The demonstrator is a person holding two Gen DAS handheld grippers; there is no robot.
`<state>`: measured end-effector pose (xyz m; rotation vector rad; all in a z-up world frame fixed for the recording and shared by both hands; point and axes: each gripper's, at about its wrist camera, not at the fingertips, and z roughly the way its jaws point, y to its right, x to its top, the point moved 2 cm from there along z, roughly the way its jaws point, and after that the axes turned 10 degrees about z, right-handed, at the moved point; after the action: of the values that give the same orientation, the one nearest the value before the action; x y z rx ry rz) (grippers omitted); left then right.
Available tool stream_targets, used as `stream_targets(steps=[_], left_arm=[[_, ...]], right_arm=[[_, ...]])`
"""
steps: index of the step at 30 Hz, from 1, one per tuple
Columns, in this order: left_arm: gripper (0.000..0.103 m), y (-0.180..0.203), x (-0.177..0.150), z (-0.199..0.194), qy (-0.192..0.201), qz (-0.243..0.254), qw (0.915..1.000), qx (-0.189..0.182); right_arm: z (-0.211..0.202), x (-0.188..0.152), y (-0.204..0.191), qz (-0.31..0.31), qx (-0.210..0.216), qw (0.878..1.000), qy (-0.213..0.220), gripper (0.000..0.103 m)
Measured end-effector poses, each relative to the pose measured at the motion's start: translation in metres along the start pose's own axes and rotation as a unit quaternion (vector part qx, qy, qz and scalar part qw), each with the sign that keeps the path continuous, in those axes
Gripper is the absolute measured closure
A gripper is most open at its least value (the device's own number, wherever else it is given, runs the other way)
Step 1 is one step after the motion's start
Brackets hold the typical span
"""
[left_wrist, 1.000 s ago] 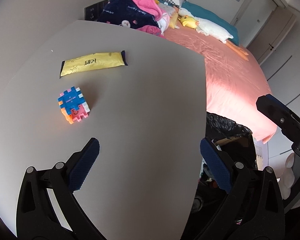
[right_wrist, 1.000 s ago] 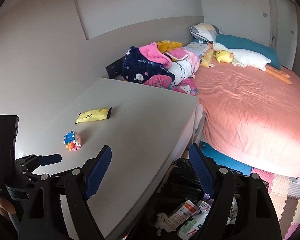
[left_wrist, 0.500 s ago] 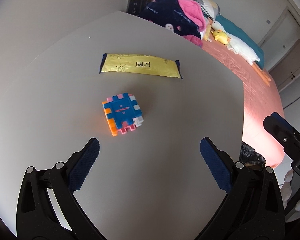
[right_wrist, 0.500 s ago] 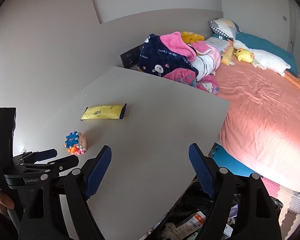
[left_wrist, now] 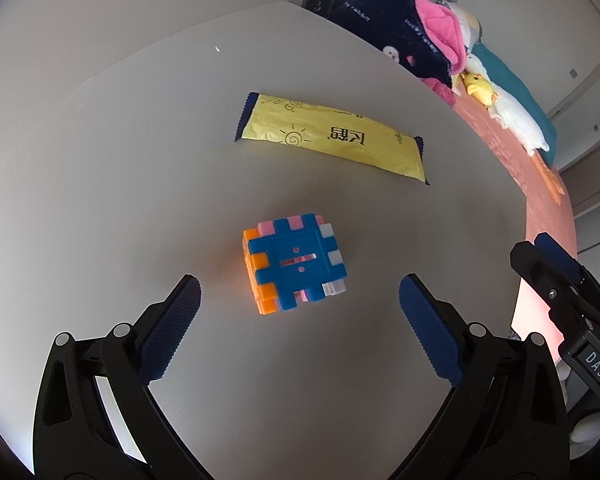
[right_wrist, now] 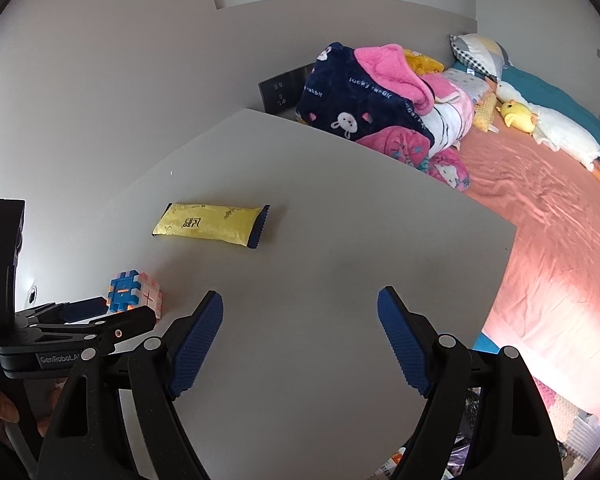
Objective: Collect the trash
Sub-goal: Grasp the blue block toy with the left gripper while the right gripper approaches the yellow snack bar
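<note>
The flat plastic snack wrapper [left_wrist: 332,142] is bright yellow with dark blue serrated ends, and it carries black characters, a small sun drawing and thin curly lines. The small plastic puzzle cube [left_wrist: 294,266] has a blue top face; its sides show orange, pink and white teeth. The smooth table top [left_wrist: 140,200] is plain pale grey. The fleece blanket [right_wrist: 364,96] is navy blue with white rabbit faces and white letters, and its inside is hot pink. The bed sheet [right_wrist: 560,232] is salmon pink. The plush duck [right_wrist: 518,114] is yellow. The grip pads [left_wrist: 172,332] are dark blue with a fine dotted texture on black frames.
</note>
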<state>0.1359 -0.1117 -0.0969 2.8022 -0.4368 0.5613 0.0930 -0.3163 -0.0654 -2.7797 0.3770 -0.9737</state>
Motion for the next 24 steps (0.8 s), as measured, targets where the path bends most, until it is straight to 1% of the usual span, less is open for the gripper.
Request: stream_targets(steps=[1, 3, 5, 6, 7, 8, 9, 10, 14, 17, 24], left_arm=[[0.014, -0.002, 0.001, 0.002, -0.002, -0.004, 1.0, 0.002], [0.023, -0.006, 0.001, 0.005, -0.008, -0.015, 0.9998, 0.001], [0.027, -0.009, 0.002, 0.006, -0.005, -0.018, 0.9997, 0.013], [0.034, -0.01, 0.003, 0.007, -0.004, -0.017, 0.9997, 0.016], [0.036, -0.011, 0.003, 0.006, -0.001, -0.015, 0.9997, 0.017], [0.041, -0.012, 0.004, 0.006, 0.0, -0.014, 0.9998, 0.016], [0.051, -0.013, 0.005, 0.006, 0.002, -0.011, 0.9998, 0.016], [0.054, -0.015, 0.006, 0.006, 0.003, -0.009, 0.9998, 0.017], [0.055, -0.026, 0.007, 0.0, 0.019, -0.011, 0.9997, 0.012], [0.055, -0.037, 0.007, -0.008, 0.033, -0.012, 0.9992, 0.02], [0.055, -0.062, 0.013, -0.019, 0.053, -0.034, 0.9974, 0.034]], right_arm=[[0.003, 0.002, -0.002, -0.003, 0.0, 1.0, -0.001, 0.023], [0.01, 0.006, -0.007, -0.011, 0.001, 1.0, -0.002, 0.023], [0.017, 0.01, -0.011, -0.017, 0.002, 1.0, -0.003, 0.023], [0.021, 0.012, -0.015, -0.021, 0.004, 1.0, -0.005, 0.023], [0.024, 0.014, -0.017, -0.025, 0.005, 1.0, -0.006, 0.023], [0.028, 0.015, -0.02, -0.029, 0.005, 1.0, -0.007, 0.023], [0.031, 0.017, -0.022, -0.032, 0.005, 0.999, -0.008, 0.023], [0.034, 0.018, -0.024, -0.035, 0.005, 0.999, -0.009, 0.023], [0.045, 0.023, -0.035, -0.051, 0.009, 0.999, -0.013, 0.023], [0.055, 0.027, -0.044, -0.064, 0.01, 0.998, -0.016, 0.023], [0.079, 0.034, -0.066, -0.089, 0.013, 0.996, -0.025, 0.023]])
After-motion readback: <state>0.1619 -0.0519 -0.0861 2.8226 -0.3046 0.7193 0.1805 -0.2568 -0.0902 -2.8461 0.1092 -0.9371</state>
